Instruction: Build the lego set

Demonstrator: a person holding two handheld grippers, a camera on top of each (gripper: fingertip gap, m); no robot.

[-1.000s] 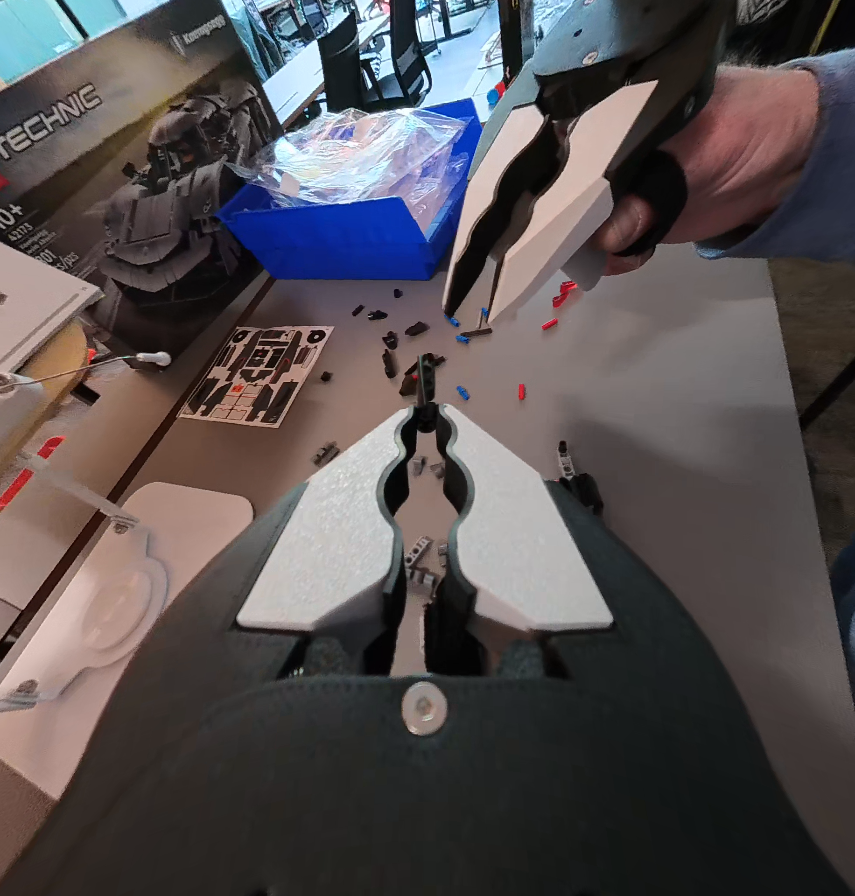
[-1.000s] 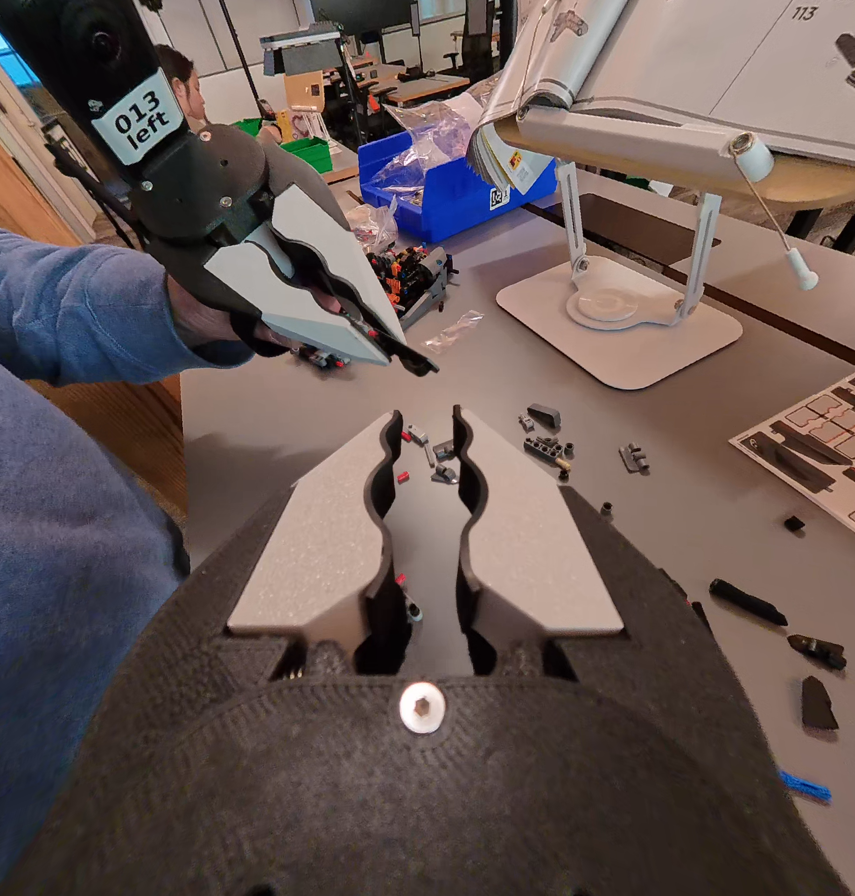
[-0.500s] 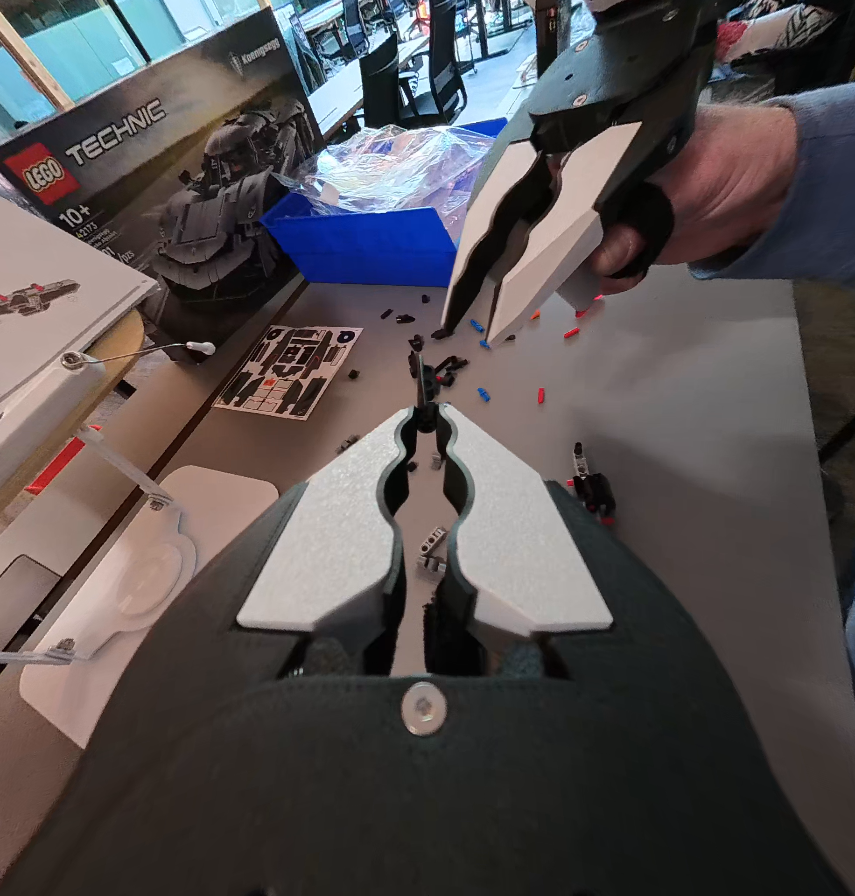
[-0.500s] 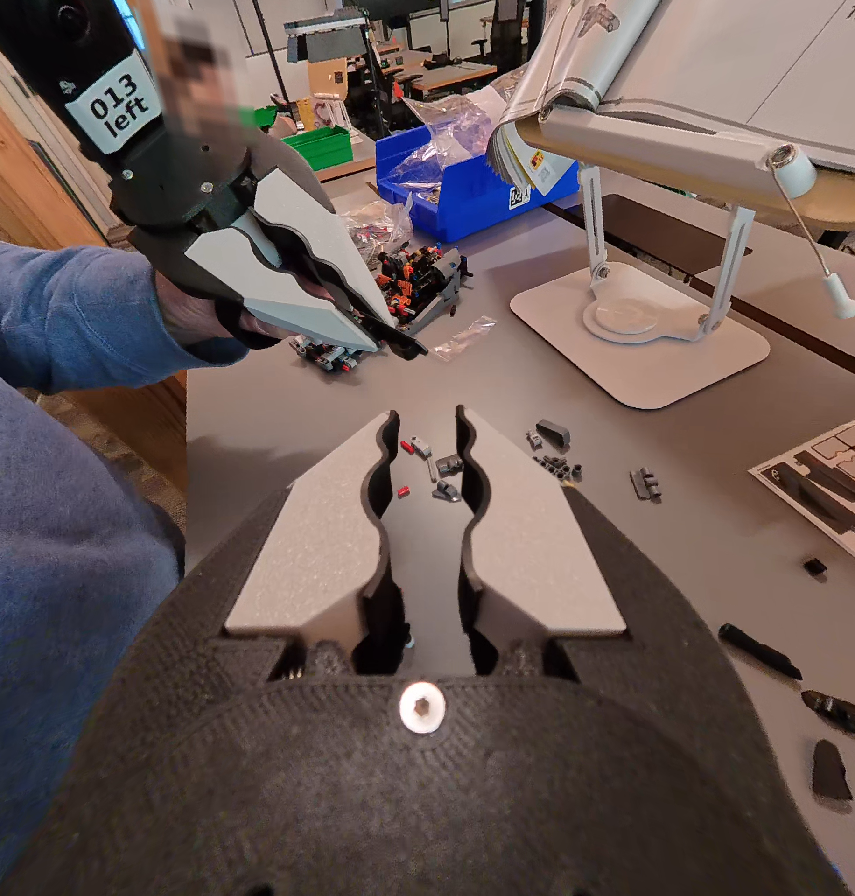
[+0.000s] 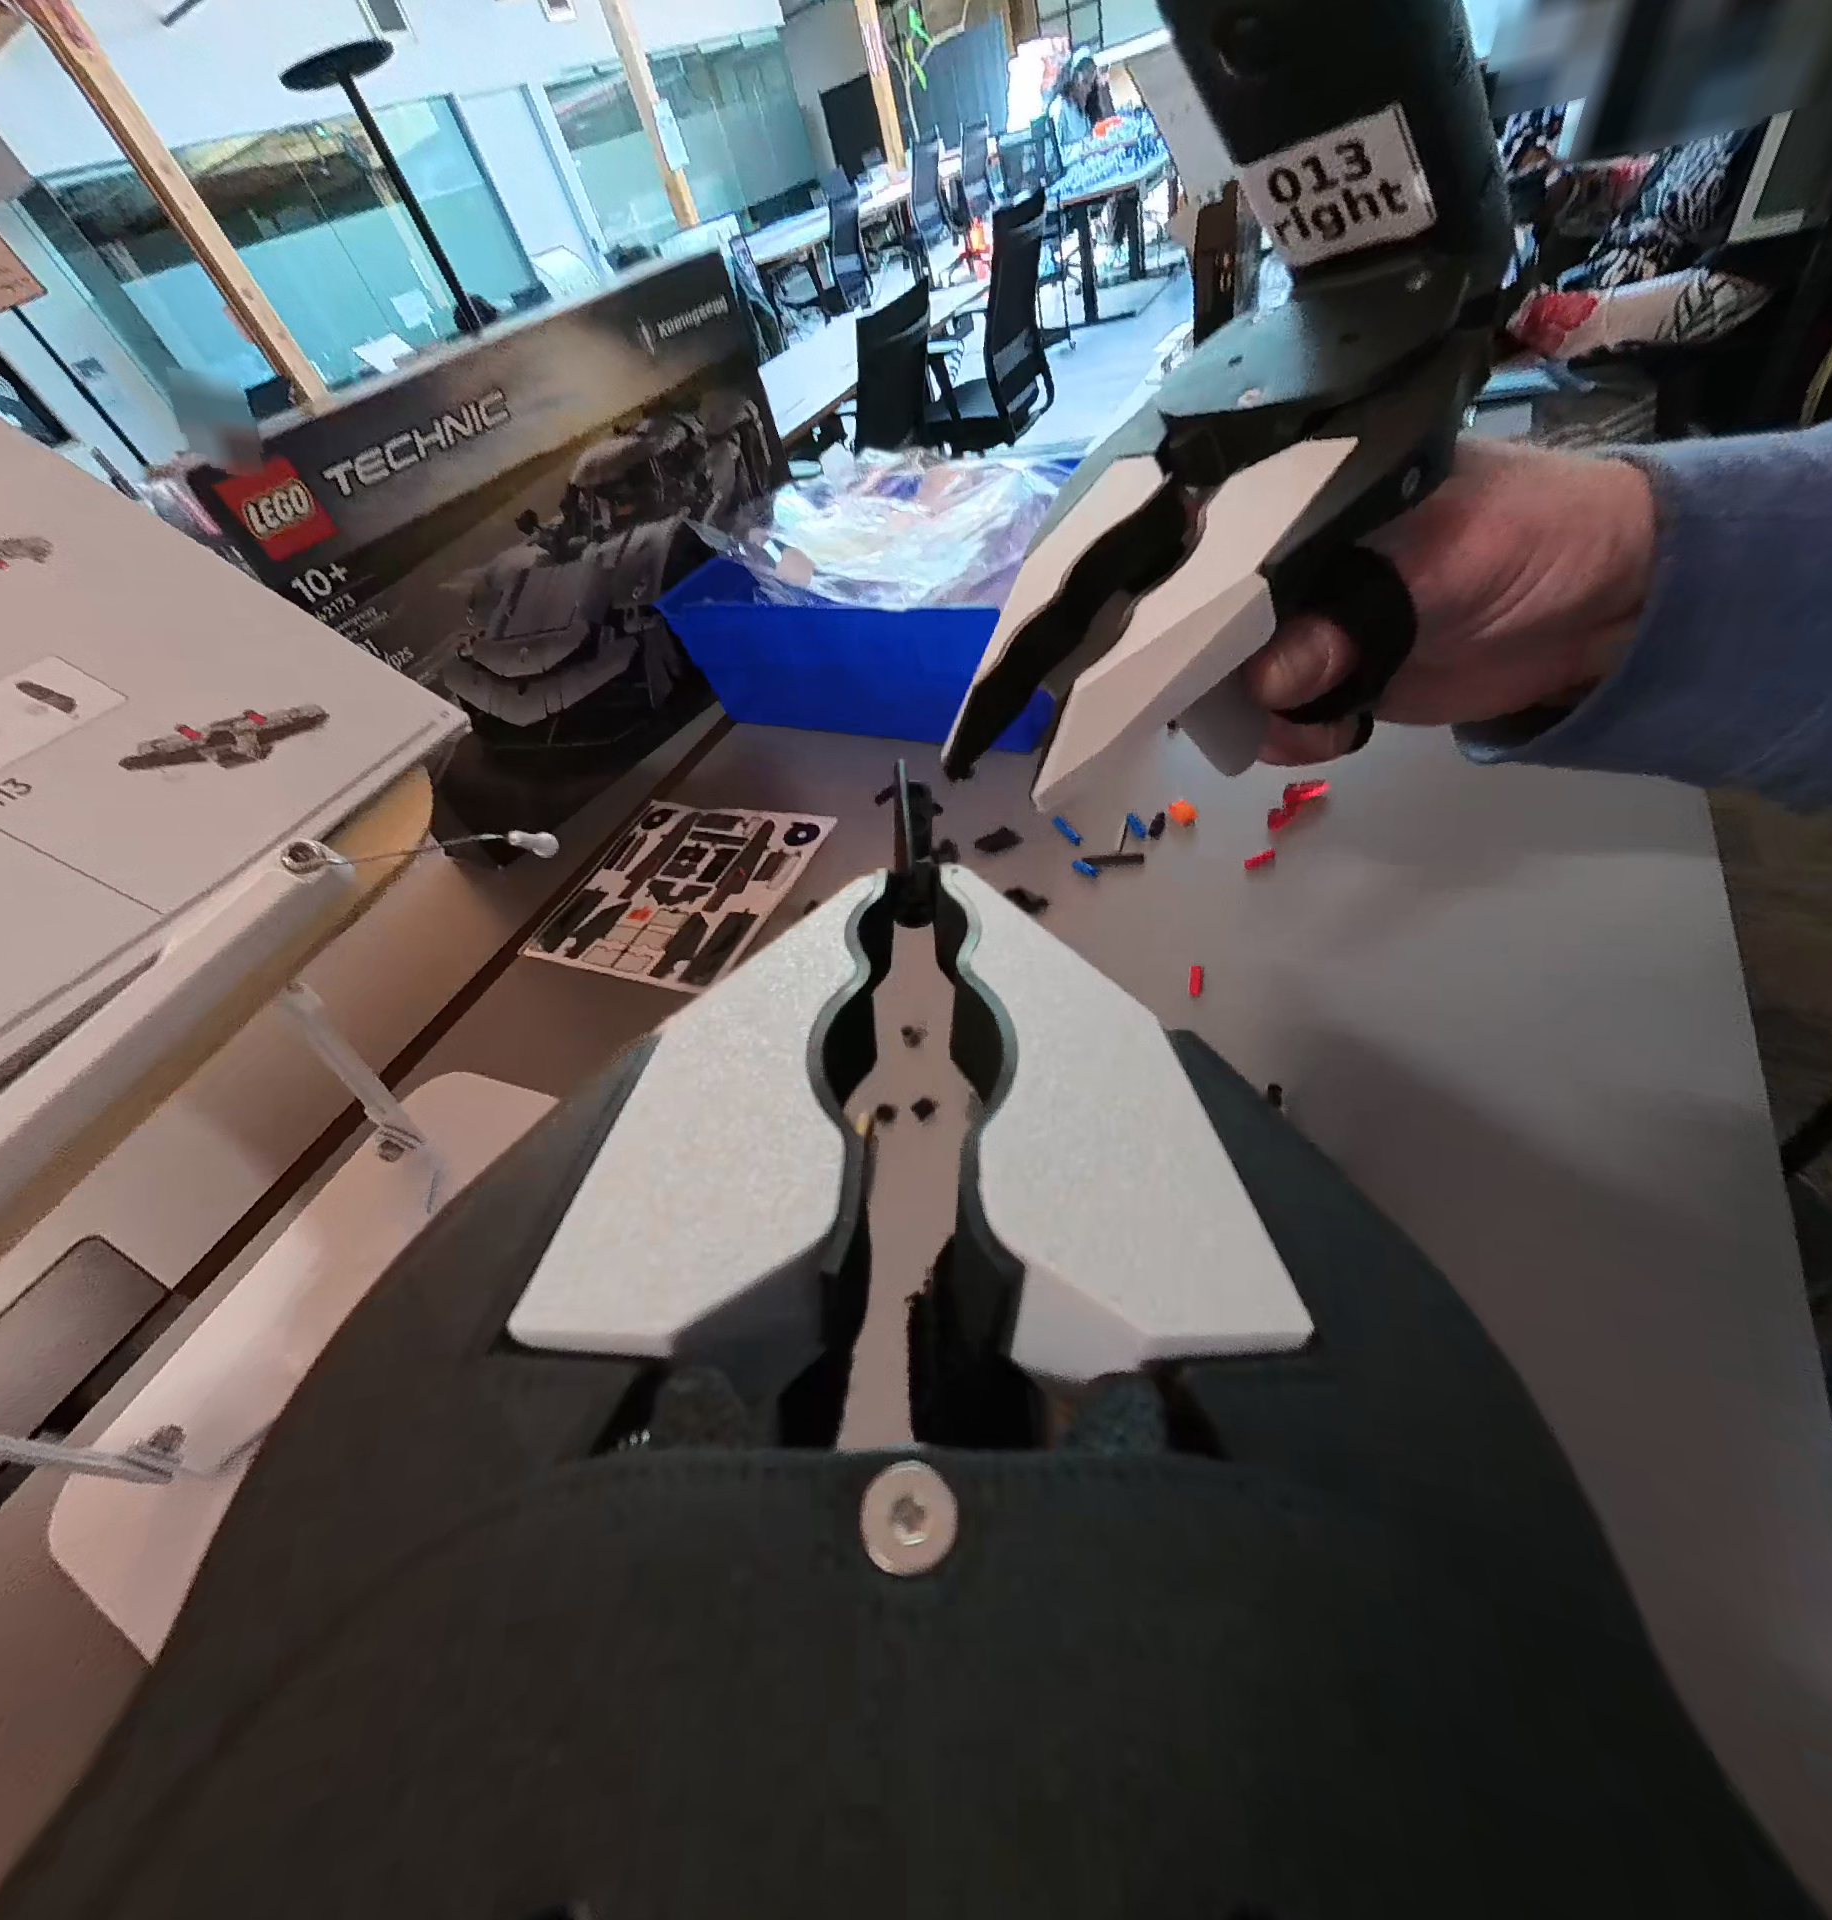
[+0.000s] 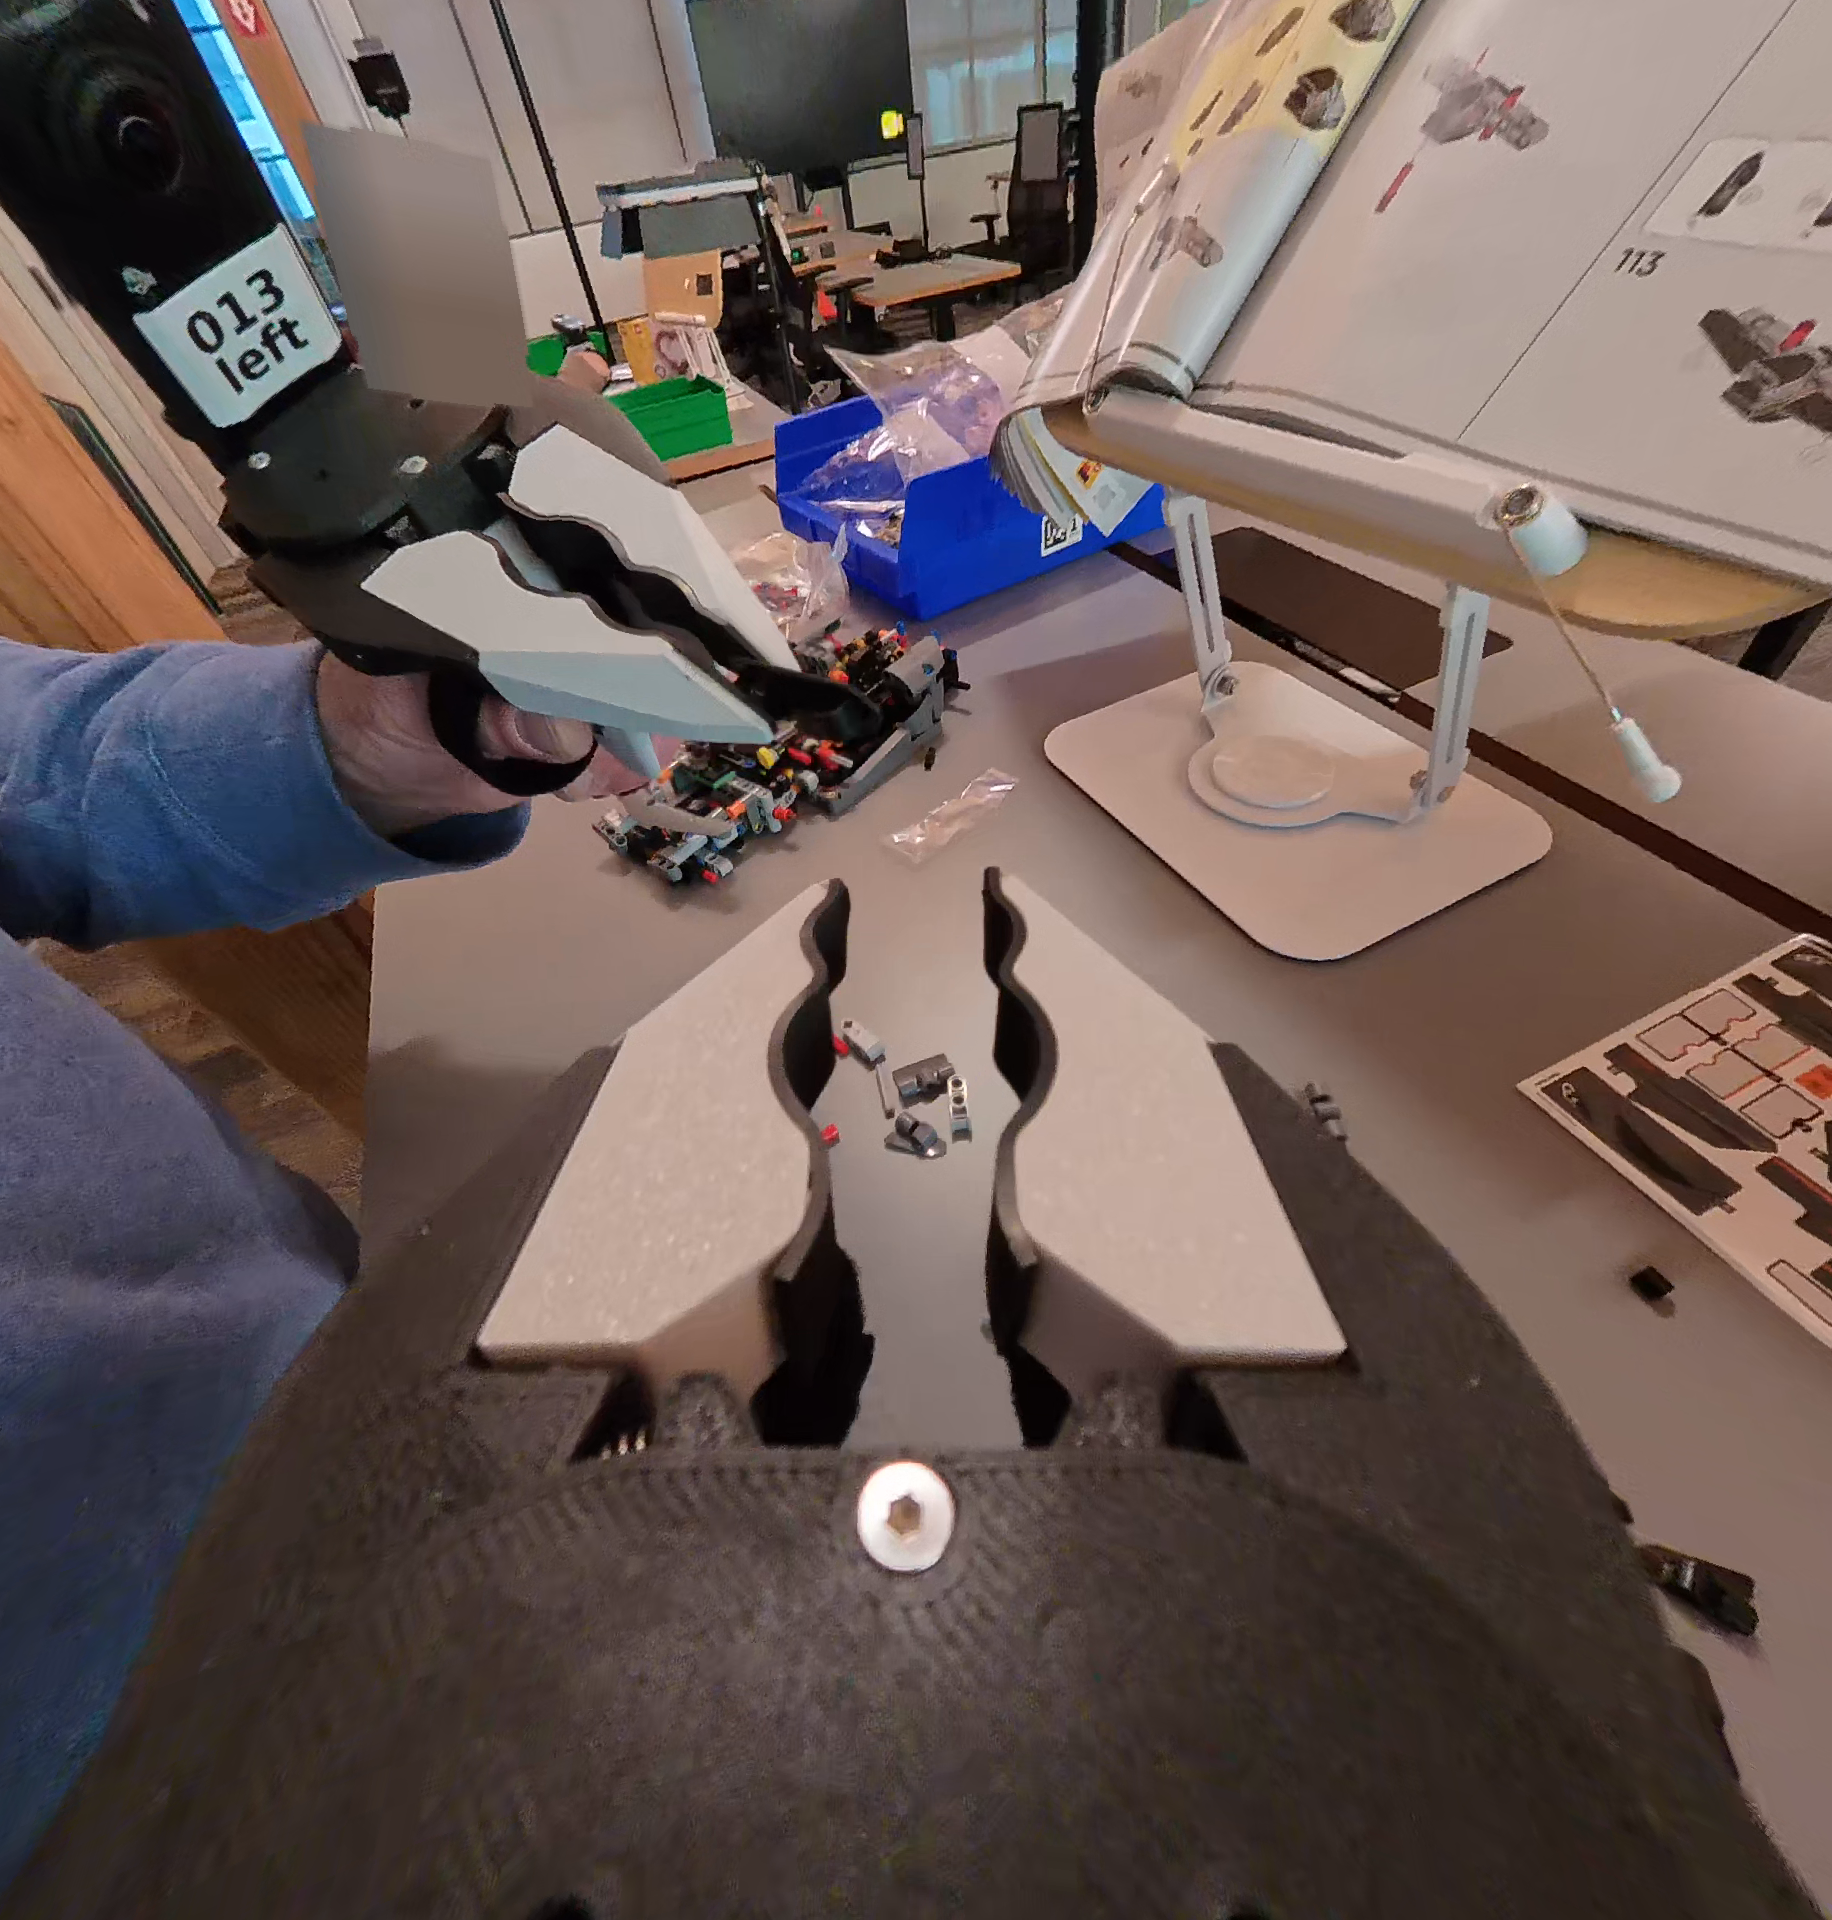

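Note:
My left gripper (image 5: 914,883) is shut on a thin black lego piece (image 5: 904,821) that sticks up past its fingertips, above the grey table (image 5: 1411,1039). In the right wrist view the left gripper (image 6: 782,696) holds the black piece (image 6: 839,704) just in front of a partly built lego assembly (image 6: 777,769). My right gripper (image 6: 914,888) is open and empty, above several small grey pieces (image 6: 922,1096). In the left wrist view the right gripper (image 5: 1000,784) hangs open just beyond and right of the black piece.
Loose black, blue and red pieces (image 5: 1099,847) lie scattered on the table. A sticker sheet (image 5: 683,894) lies left of them. A blue bin (image 5: 839,665) with plastic bags and the set's box (image 5: 496,520) stand behind. An instruction booklet (image 6: 1514,260) rests on a white stand (image 6: 1307,852). Spacing between my two grippers at the tips: around 5 cm.
Both grippers have risen from the table and tilted up. The left gripper still holds the black piece. The right gripper stays open and now hangs closer to the piece.

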